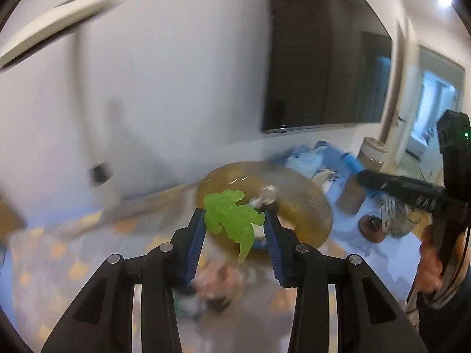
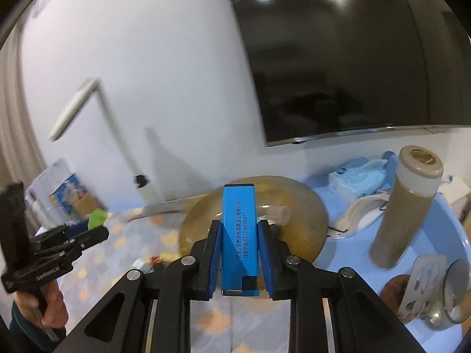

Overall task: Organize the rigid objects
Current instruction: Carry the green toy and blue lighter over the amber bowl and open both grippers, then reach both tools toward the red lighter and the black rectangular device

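My left gripper (image 1: 234,214) is shut on a green toy lizard (image 1: 232,220), which lies flat between the blue pads above a blurred patterned tabletop. Behind it stands an amber glass dish (image 1: 306,206). My right gripper (image 2: 240,223) is shut on a blue lighter (image 2: 239,235) that stands upright, with printed text along its side. The amber dish (image 2: 297,223) is just beyond it. In the right wrist view the left gripper (image 2: 97,232) shows at far left with the green toy (image 2: 97,217). In the left wrist view the right gripper (image 1: 365,178) enters from the right.
A tall tan canister (image 2: 403,211) stands on a blue mat (image 2: 447,232) at right, beside a pack of face masks (image 2: 359,176), a white mask (image 2: 362,214) and a slotted spatula (image 2: 421,282). A dark TV (image 2: 353,58) hangs on the wall. Small items (image 2: 153,260) lie on the patterned cloth.
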Demonstrator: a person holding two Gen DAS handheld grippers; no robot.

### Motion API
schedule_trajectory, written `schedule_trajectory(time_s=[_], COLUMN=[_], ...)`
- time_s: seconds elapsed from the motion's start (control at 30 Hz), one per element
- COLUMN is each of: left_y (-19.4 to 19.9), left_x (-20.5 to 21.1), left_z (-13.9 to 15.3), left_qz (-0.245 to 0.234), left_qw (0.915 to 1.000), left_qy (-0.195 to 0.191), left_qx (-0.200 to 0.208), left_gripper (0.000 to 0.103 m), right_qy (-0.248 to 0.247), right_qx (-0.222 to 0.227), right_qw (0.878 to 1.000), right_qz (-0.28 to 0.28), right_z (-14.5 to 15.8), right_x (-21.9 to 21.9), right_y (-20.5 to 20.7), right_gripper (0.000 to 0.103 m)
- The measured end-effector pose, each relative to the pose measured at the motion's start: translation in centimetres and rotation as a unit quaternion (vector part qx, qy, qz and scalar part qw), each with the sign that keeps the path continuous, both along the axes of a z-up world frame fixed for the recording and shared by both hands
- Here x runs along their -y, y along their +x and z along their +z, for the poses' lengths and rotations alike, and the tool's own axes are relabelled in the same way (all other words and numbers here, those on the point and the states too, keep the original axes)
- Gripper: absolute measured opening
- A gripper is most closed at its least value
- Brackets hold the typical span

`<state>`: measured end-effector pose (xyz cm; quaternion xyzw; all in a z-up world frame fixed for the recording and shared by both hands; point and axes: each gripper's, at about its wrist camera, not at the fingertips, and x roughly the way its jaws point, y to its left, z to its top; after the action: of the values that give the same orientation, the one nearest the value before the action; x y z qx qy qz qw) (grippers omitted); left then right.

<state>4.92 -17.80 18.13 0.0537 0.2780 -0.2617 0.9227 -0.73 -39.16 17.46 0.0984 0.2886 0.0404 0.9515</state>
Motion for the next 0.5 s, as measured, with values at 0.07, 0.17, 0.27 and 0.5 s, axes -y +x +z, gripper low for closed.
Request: schedule_trajectory(time_s=[0.07, 0.17, 0.27, 0.5], left_y=[2.4, 4.8, 5.8, 3.4], left_x=[3.0, 5.7, 6.4, 2.9], left_z=[-1.3, -4.4, -5.8, -4.1], left_qz=[-0.011, -0.019, -0.017, -0.009], left_qw=[0.9996, 0.9973, 0.996, 0.9968], left_qy=[0.019, 0.025, 0.016, -0.024], left_qx=[-0.019, -0.067, -0.086, -0.076], left_gripper=[0.037, 0.037, 0.038, 0.081], right_qy=[-0.004, 0.022, 0.031, 0.03], right_qx=[-0.03, -0.101, -0.145, -0.136], right_qw=[0.999, 0.994, 0.989, 0.99], right_qz=[-0.014, -0.017, -0.024, -0.029], right_z=[-0.9, -4.2, -6.6, -6.9], right_x=[0.6, 1.6, 1.9, 2.6], right_y=[2.1, 5.4, 7.1, 5.8], right_gripper=[0.024, 0.023, 0.023, 0.025])
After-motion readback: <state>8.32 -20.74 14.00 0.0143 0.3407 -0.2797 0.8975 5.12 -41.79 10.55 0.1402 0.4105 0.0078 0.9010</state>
